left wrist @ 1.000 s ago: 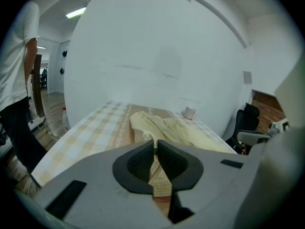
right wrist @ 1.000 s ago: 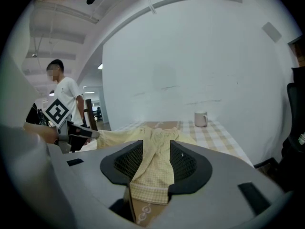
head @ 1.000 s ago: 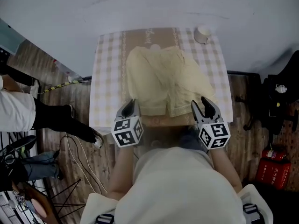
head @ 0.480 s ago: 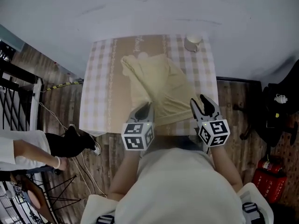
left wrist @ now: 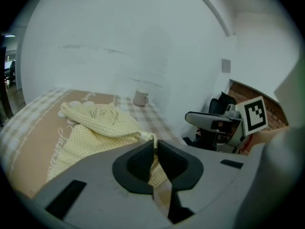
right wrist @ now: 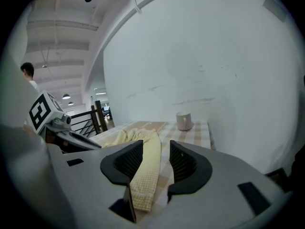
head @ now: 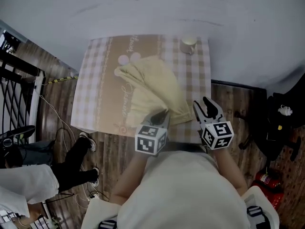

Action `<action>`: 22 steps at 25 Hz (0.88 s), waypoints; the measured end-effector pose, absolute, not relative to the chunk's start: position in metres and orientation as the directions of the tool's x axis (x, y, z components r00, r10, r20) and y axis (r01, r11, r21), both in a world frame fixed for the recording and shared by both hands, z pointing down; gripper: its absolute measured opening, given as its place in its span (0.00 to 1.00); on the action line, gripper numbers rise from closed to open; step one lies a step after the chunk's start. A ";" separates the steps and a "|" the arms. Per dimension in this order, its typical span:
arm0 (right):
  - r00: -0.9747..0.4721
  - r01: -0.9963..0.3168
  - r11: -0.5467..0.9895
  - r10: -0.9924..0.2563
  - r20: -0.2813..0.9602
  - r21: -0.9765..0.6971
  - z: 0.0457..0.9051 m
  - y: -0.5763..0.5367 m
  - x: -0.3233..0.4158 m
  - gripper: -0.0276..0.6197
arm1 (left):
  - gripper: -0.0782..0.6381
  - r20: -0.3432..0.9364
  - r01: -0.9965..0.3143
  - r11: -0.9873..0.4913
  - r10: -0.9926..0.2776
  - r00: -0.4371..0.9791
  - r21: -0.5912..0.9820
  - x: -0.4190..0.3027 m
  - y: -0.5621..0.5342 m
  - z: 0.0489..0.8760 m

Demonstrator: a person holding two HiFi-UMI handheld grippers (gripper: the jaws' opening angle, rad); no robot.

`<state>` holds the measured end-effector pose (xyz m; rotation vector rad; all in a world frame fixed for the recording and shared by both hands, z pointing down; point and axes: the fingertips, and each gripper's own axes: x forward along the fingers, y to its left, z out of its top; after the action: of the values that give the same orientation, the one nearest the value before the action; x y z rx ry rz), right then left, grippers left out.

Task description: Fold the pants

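Pale yellow pants (head: 150, 87) lie bunched on the checked table (head: 95, 75), one side pulled over twd the middle, w/ a white mug (head: 189, 45) at the far R corner, well apart from them. L gripper (left wrist: 155, 144) is clamped on the near edge of the pants, jaws almost together w/ cloth pinched btwn the pads, pointing fwd & tilted down over the table's near edge. R gripper (right wrist: 156, 149) has its jaws apart w/ a strip of the pants lying loose btwn them, not squeezed; it sits at the near R corner, near the L one, both forearms reaching out from the body.
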<state>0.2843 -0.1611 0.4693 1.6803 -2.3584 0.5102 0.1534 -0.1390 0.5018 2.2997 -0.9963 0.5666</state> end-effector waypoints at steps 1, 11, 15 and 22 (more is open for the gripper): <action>-0.342 -0.939 0.303 -0.869 0.358 -0.162 0.470 -0.162 0.288 0.30 | 0.14 0.579 -0.753 -0.570 -0.508 0.637 0.329 0.162 -0.136 0.505; -0.392 -0.920 0.352 -0.845 0.365 -0.173 0.479 -0.159 0.313 0.30 | 0.15 0.658 -0.699 -0.641 -0.382 0.648 0.316 0.222 -0.105 0.542; -0.393 -0.919 0.353 -0.843 0.367 -0.174 0.481 -0.157 0.321 0.30 | 0.15 0.695 -0.681 -0.665 -0.331 0.638 0.307 0.241 -0.095 0.560; -0.376 -0.926 0.332 -0.847 0.376 -0.180 0.485 -0.151 0.336 0.30 | 0.15 0.746 -0.662 -0.688 -0.265 0.611 0.298 0.260 -0.083 0.581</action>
<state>0.3357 -0.1509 0.4849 1.6128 -2.3802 0.5416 0.2600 -0.0834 0.5812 2.2746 -0.7278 0.9271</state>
